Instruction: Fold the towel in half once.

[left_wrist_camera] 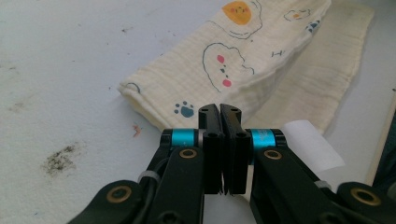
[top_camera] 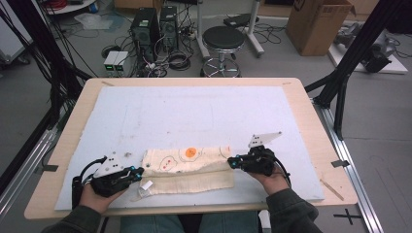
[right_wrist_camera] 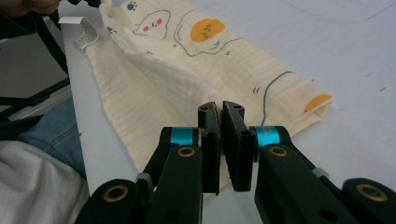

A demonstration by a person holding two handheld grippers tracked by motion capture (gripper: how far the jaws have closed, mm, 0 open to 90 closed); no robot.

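Evidently, both hand-held grippers, left (top_camera: pixel 137 173) and right (top_camera: pixel 232 163), were closed, gripping nothing. They flanked the folded cream printed muslin cloth (top_camera: pixel 188 169) on the bench (top_camera: pixel 68 141), probably ready for folding it again.

No readable text, brand or number anywhere. Small white fabric tag (left_wrist_camera: pixel 312 142) on folded cream muslin cloth with printed cartoon drawings (left_wrist_camera: pixel 243 60): blank. Black cross mark (top_camera: pixel 351 216) on grey floor beside wooden table (top_camera: pixel 311 104).
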